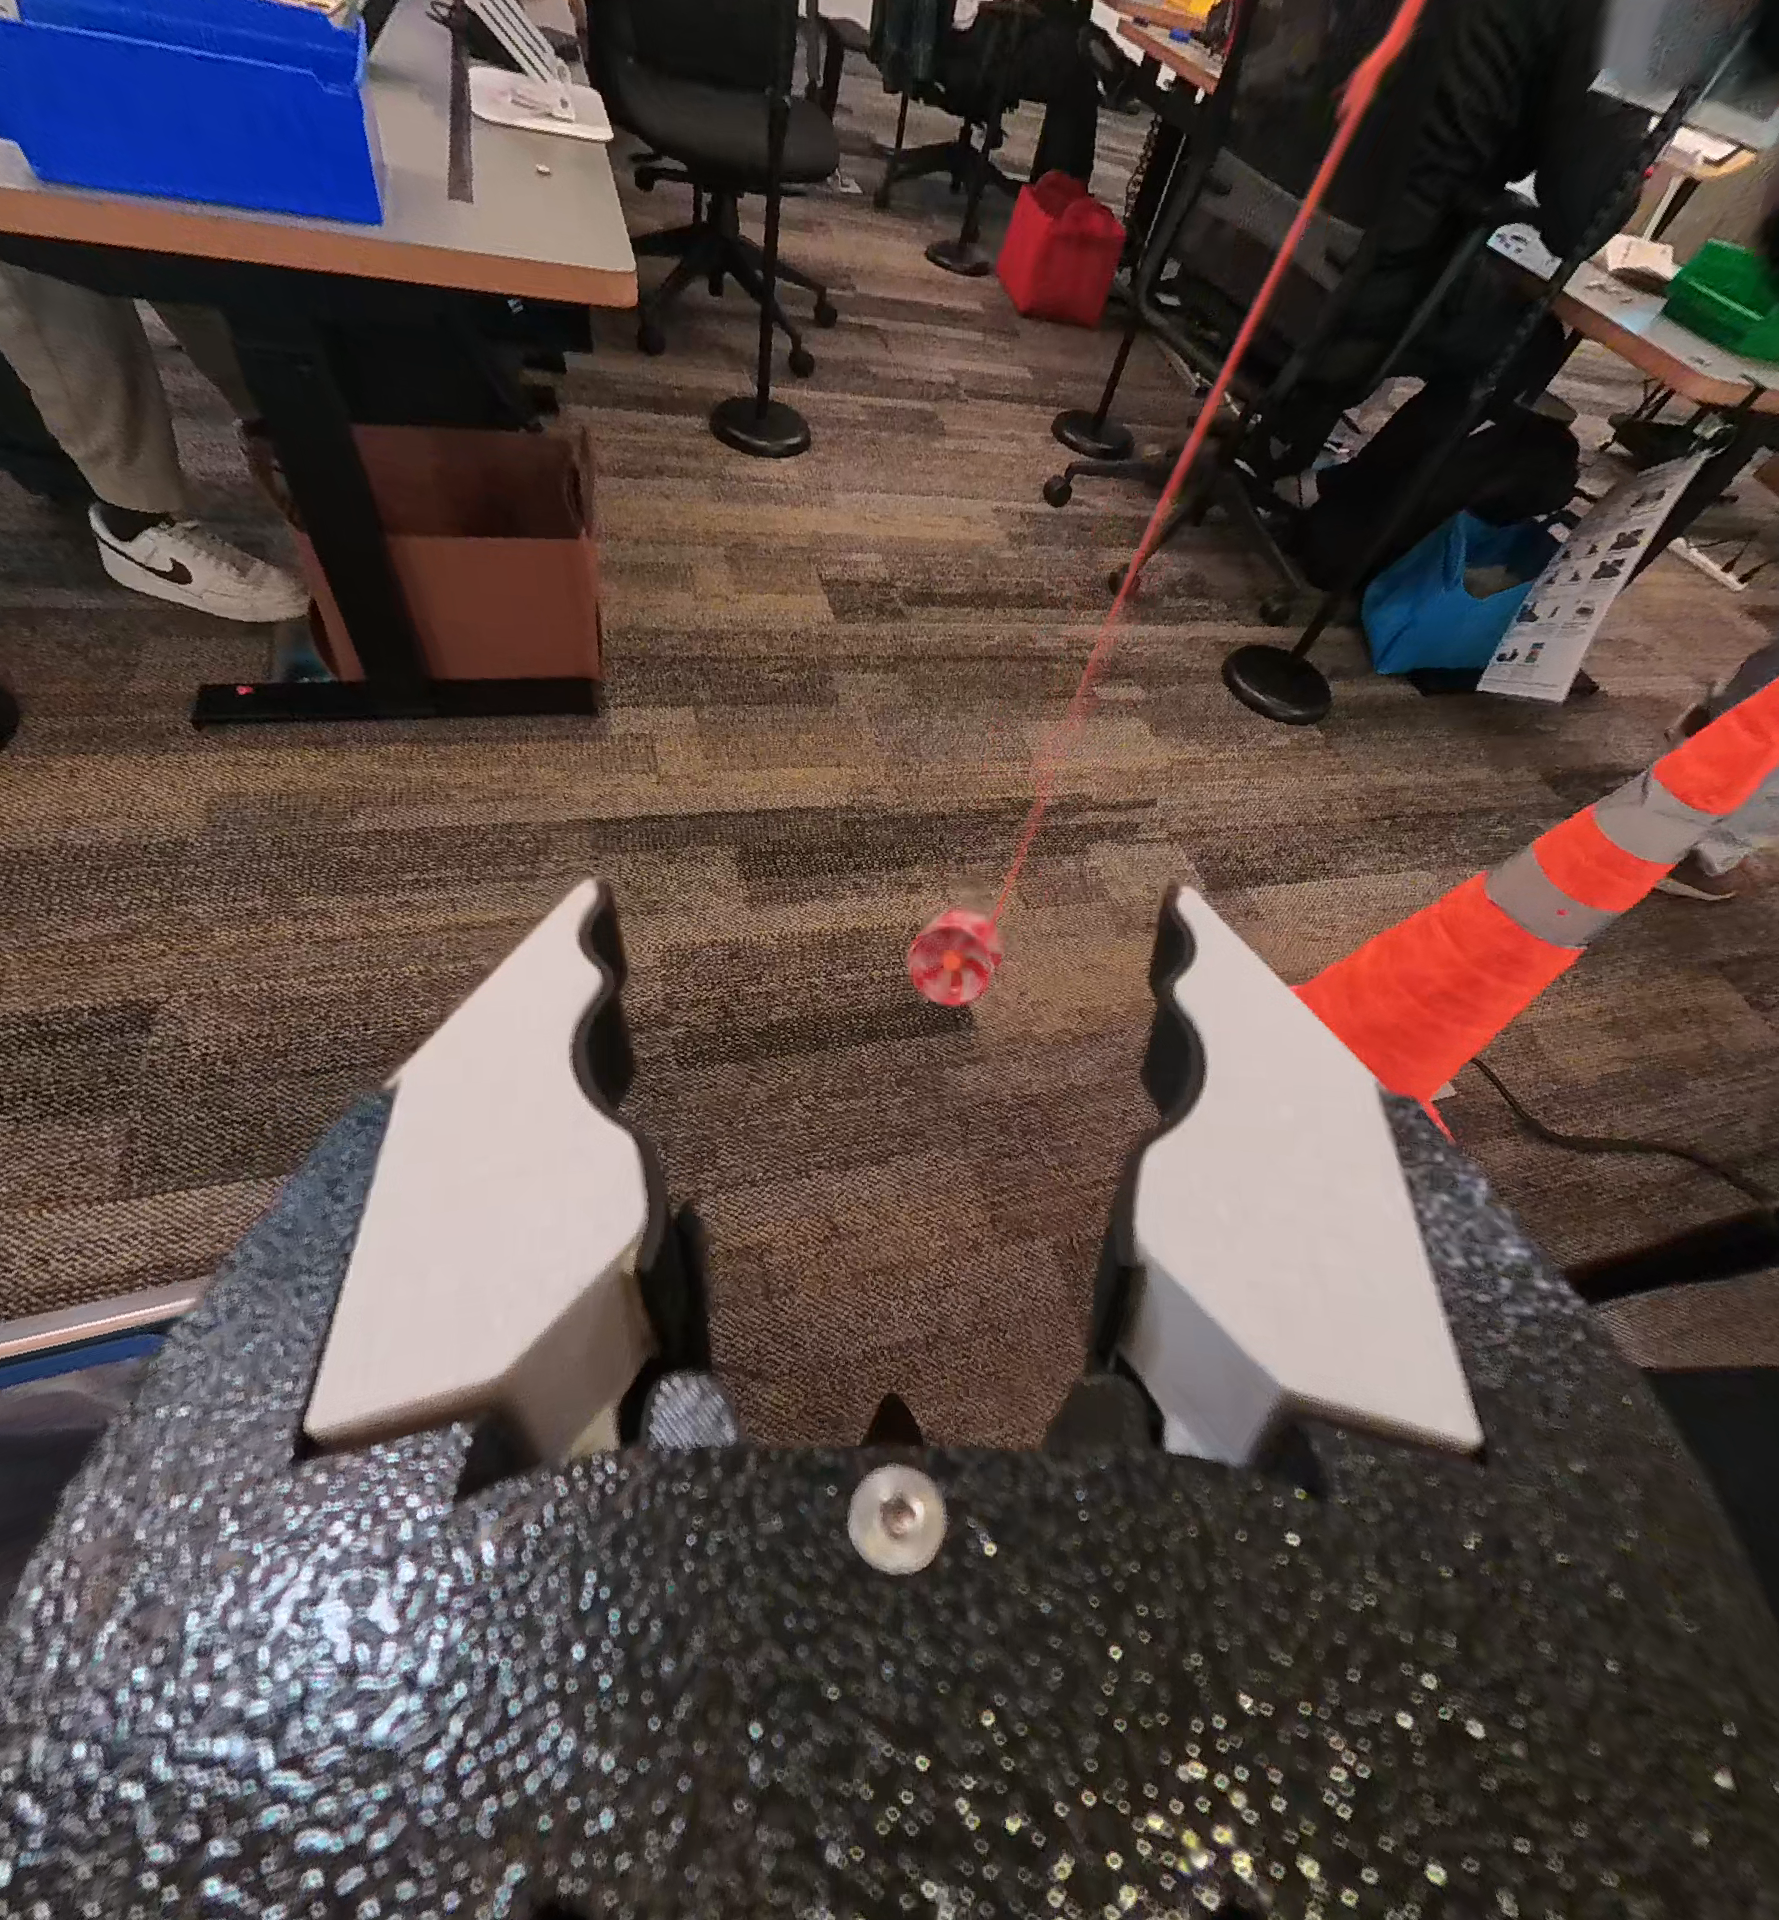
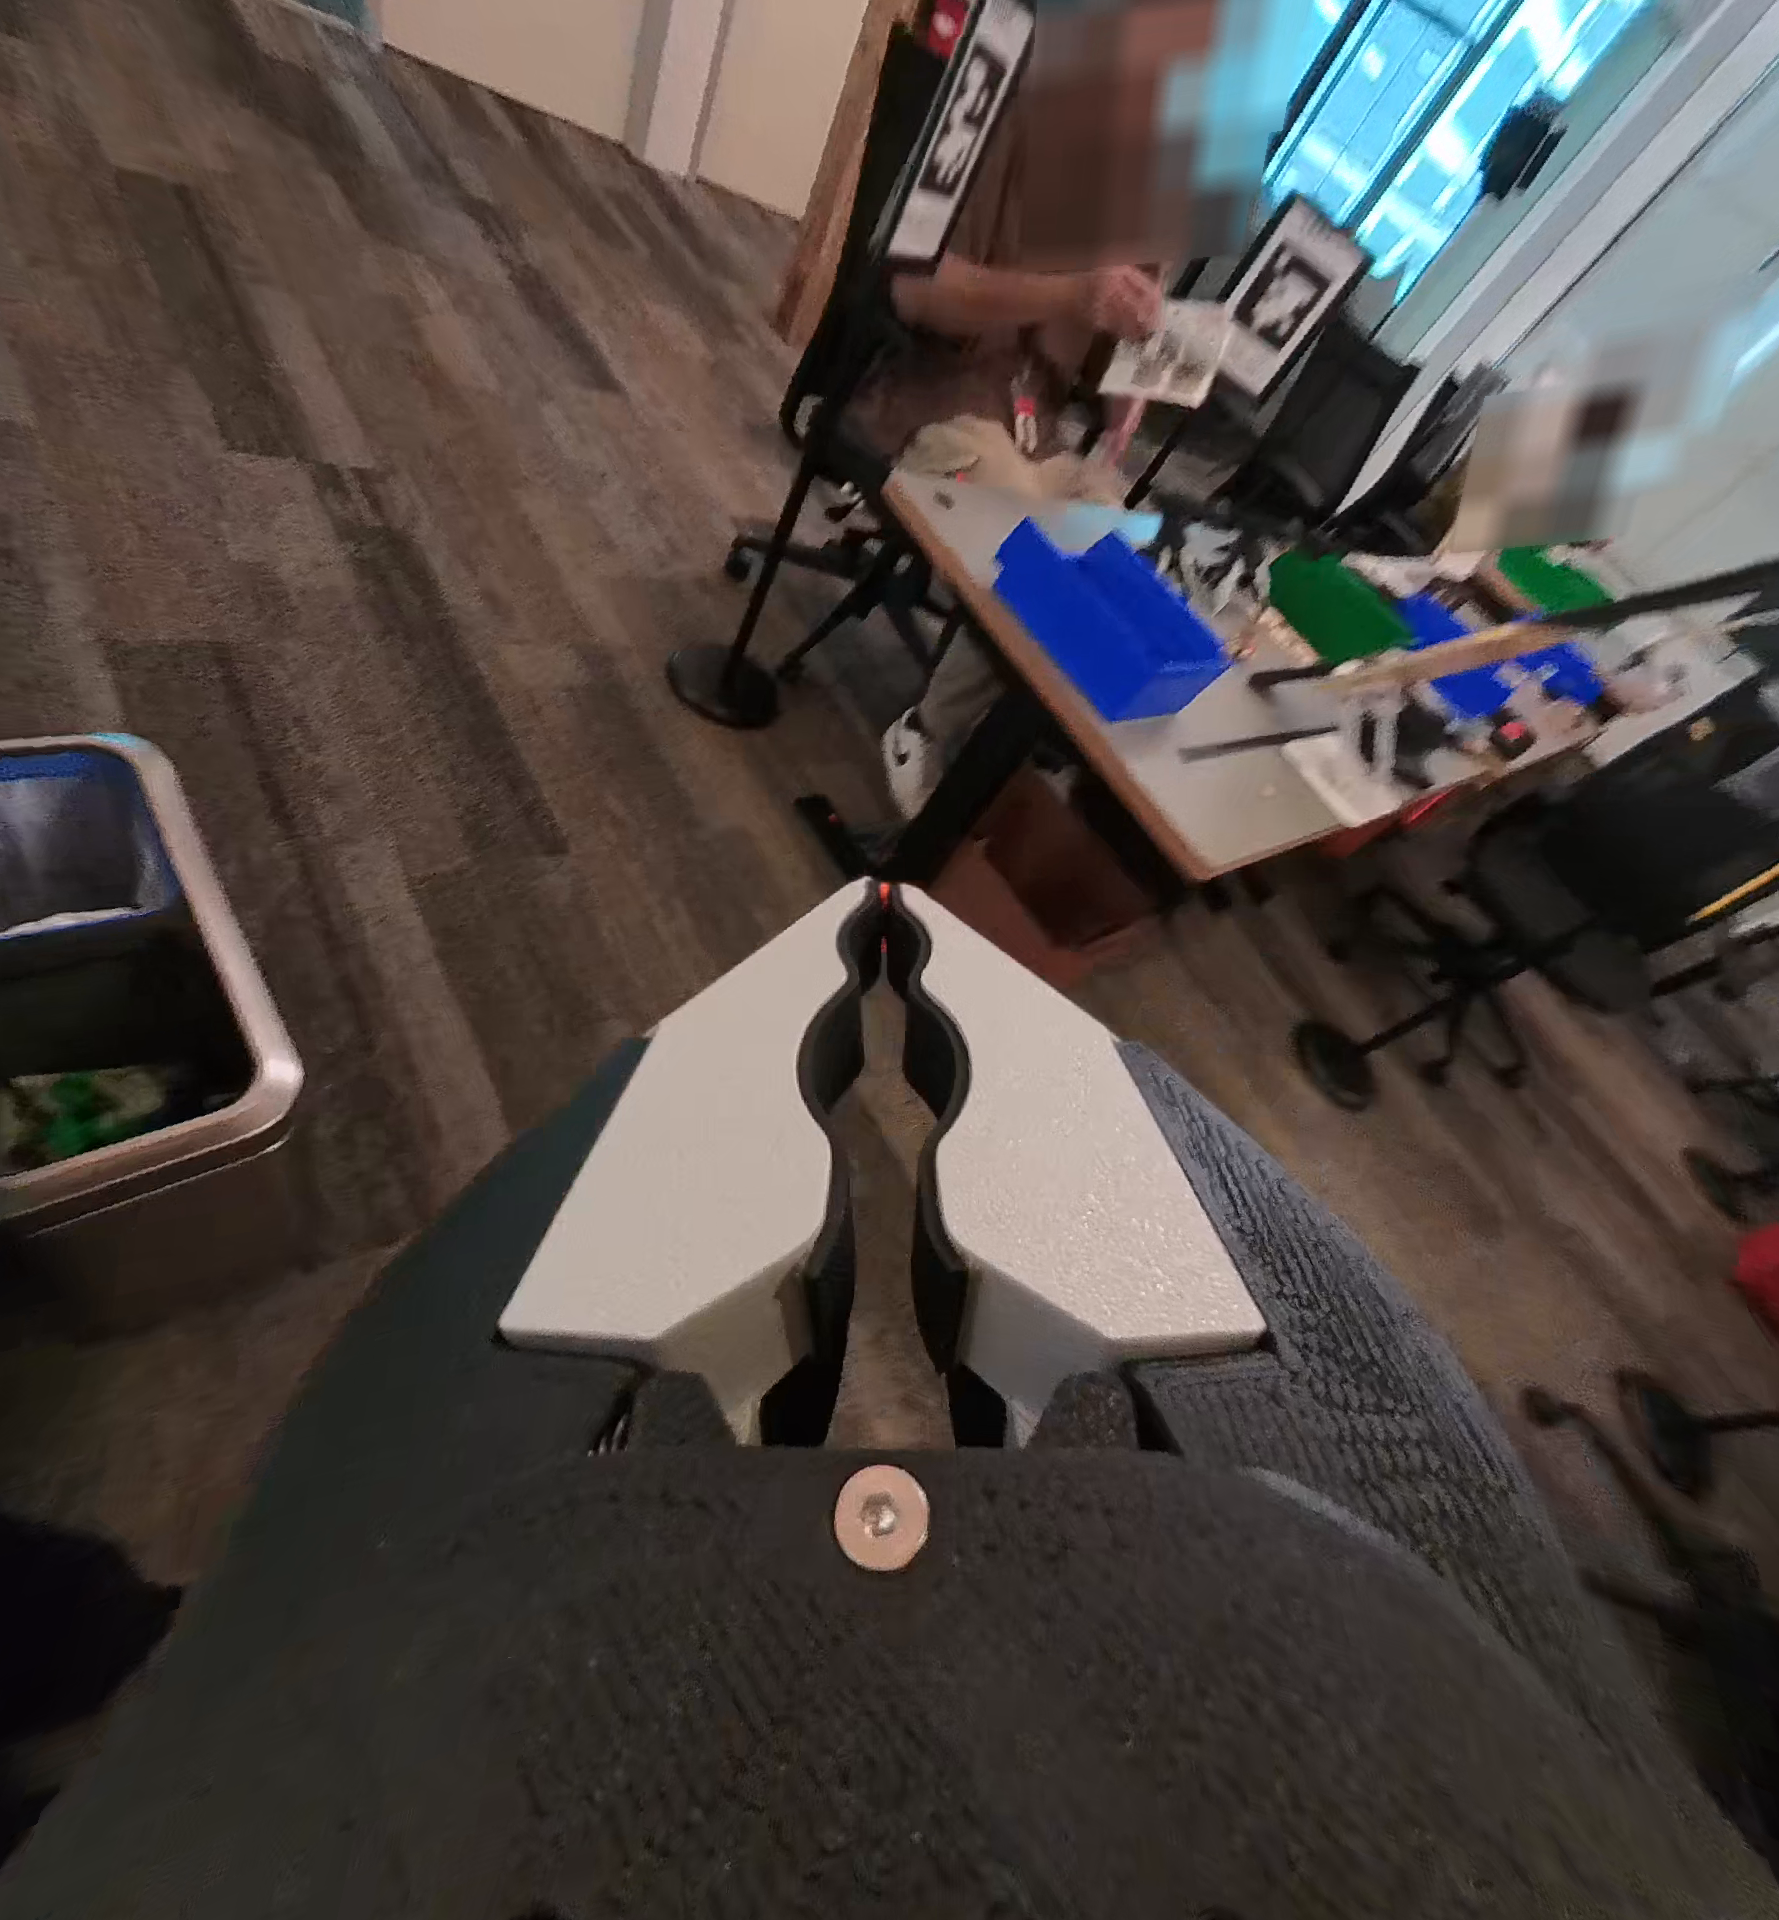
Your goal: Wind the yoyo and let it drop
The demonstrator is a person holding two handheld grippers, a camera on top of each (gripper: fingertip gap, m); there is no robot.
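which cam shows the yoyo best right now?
Left wrist view. The yoyo hangs in full sight on its red string above the carpet, ahead of the open left tool. The right wrist view misses the yoyo; it shows only a red bit of string pinched at the tips of the shut right tool.

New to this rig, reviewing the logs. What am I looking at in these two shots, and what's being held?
There is no robot. A person holds a two-finger gripper in each hand, with a camera on each looking along its fingers. In the left wrist view, the left gripper is open and empty. Beyond it a red yoyo hangs on a taut red string above the carpet, near an orange cone. In the right wrist view, the right gripper is shut, with a bit of red, apparently the string, pinched at its tips.
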